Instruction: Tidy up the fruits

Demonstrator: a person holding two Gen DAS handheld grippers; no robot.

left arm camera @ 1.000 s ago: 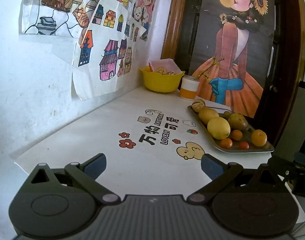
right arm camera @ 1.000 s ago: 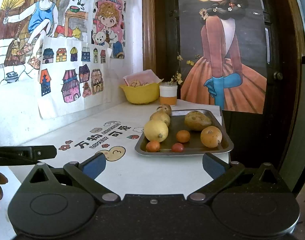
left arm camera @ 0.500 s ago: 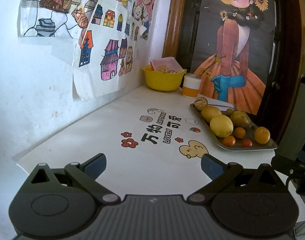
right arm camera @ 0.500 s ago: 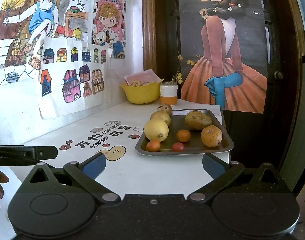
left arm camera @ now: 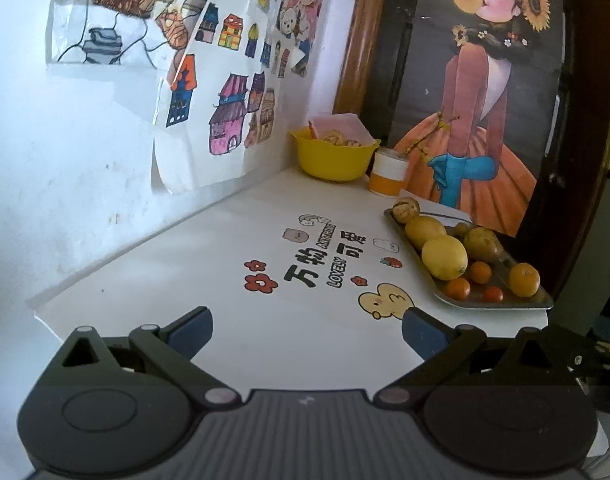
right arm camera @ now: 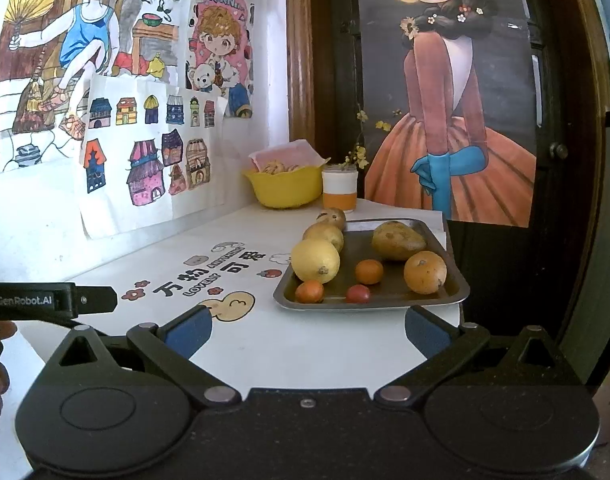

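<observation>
Plainly, both pairs of blue-padded fingers stand wide apart with nothing between them. The left gripper (left arm camera: 307, 330) hovers over the near edge of the white tabletop printed with cartoon lettering (left arm camera: 209, 264); the right gripper (right arm camera: 307, 330) hangs at the same near edge, facing the fruit more squarely.

From the right gripper, the shallow grey metal tray (right arm camera: 445, 298) lies just beyond the fingertips, at about twelve to one o'clock. On it sit a large yellow lemon (right arm camera: 315, 260), a small orange citrus (right arm camera: 309, 291) and a small red tomato-like fruit (right arm camera: 358, 293) along the near rim, another small orange fruit (right arm camera: 369, 271) mid-tray, a larger round orange (right arm camera: 425, 272) at the right, and a brownish-yellow mango-like fruit (right arm camera: 398, 240) behind. A yellow-brown fruit (right arm camera: 324, 236) and a brown wrinkled one (right arm camera: 333, 218) line the left rim. From the left gripper, the tray (left arm camera: 543, 305) sits at roughly one to two o'clock, farther off.

At eleven o'clock in the right view stand a yellow plastic bowl (right arm camera: 285, 190) and a white-and-orange cup (right arm camera: 339, 190), well beyond the tray.

Every fruit in view lies on the tray, which would suit either a sorting about to start or fruit already gathered there; the pictures do not settle which. Any grasp would call for a reach forward with fingers spread around one round, roll-prone fruit.
</observation>
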